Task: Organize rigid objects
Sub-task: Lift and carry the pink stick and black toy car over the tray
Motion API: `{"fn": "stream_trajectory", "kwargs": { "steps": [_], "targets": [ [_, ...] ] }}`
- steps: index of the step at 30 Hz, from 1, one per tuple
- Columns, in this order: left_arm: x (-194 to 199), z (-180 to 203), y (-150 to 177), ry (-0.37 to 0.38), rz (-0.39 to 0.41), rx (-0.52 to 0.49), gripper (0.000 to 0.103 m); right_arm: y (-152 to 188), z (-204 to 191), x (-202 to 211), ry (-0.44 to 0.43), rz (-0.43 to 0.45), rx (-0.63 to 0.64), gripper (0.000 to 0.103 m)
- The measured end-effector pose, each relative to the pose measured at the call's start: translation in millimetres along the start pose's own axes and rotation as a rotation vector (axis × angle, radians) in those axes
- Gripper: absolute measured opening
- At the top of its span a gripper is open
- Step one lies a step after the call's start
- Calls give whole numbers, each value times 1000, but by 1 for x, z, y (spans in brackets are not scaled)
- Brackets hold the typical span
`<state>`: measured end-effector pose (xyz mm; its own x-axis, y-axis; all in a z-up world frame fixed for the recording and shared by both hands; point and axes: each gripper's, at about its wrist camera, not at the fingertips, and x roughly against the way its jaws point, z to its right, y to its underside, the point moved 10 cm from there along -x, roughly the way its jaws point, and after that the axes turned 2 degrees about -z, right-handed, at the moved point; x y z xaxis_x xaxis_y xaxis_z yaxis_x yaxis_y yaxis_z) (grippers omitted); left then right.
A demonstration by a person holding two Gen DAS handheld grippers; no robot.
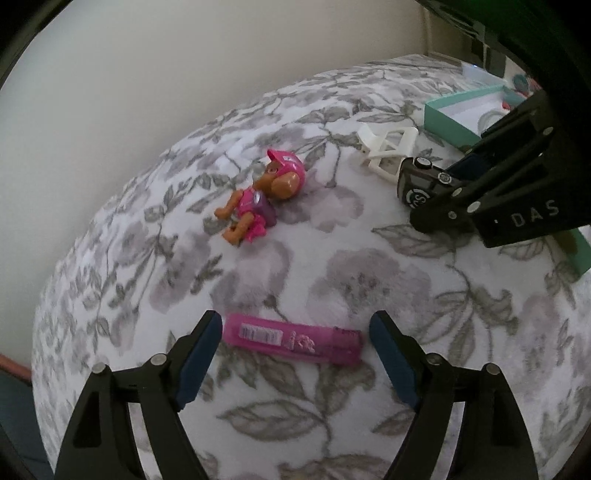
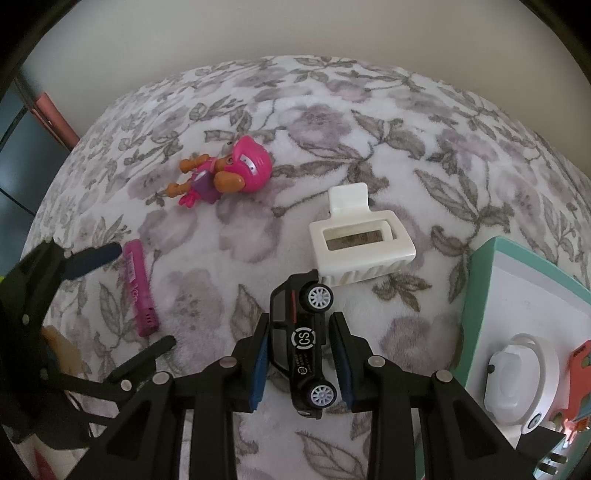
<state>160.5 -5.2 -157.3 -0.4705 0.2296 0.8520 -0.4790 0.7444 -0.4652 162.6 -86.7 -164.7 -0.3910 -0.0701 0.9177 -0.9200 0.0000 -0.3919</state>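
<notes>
Right gripper: the right gripper (image 2: 301, 363) is closed on a black toy car (image 2: 301, 347), its blue pads against the car's roof and underside; the car lies on its side, wheels to the right in the right wrist view.
Left gripper: the left gripper (image 1: 291, 354) stands wide apart, holding nothing; a pink flat case (image 1: 291, 339) lies on the blanket between its fingertips, neither pad touching it.
Surface: a soft floral blanket (image 1: 332, 258), grey and mauve flowers on white, carries everything.
Teal box: an open teal box (image 2: 476, 295) with a white inside sits just right of the car; a white round device (image 2: 513, 376) lies in it.
Hair clip: a white claw clip (image 2: 360, 240) lies just beyond the car's front end, close to it; whether they touch I cannot tell.
Figure: a pink toy pup figure (image 1: 258, 195) lies on its back farther off, well apart from the clip and the case.
Wall: a plain pale wall (image 2: 295, 29) stands behind the blanket.
</notes>
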Motion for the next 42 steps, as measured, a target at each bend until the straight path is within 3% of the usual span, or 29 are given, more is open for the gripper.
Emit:
{"fn": "stream_trajectory", "kwargs": {
  "steps": [7,9,17,22,27,34,42],
  "targets": [
    [0,7,3,85,1,-8,83,-1,1,0,-9,-2,-11,34],
    [2,12,4,102,3,-18,76,0,1,0,-6,-1,-8,34],
    [8,18,5,67,2,-67,72,-1,0,0,-6,-1,-6,34],
    [1,-9,2,9,14,29,73,0,0,1,-10,0,-8,34],
    [-1,-12,4,38,26,29,73,0,0,1,-10,-1,-6,34],
    [-4,-18,1,46,32,33,85,2,-2,1,-11,-2,2,34],
    [-5,-16,1,75,33,43,81,1,-1,1,-7,-3,7,34]
  ]
}}
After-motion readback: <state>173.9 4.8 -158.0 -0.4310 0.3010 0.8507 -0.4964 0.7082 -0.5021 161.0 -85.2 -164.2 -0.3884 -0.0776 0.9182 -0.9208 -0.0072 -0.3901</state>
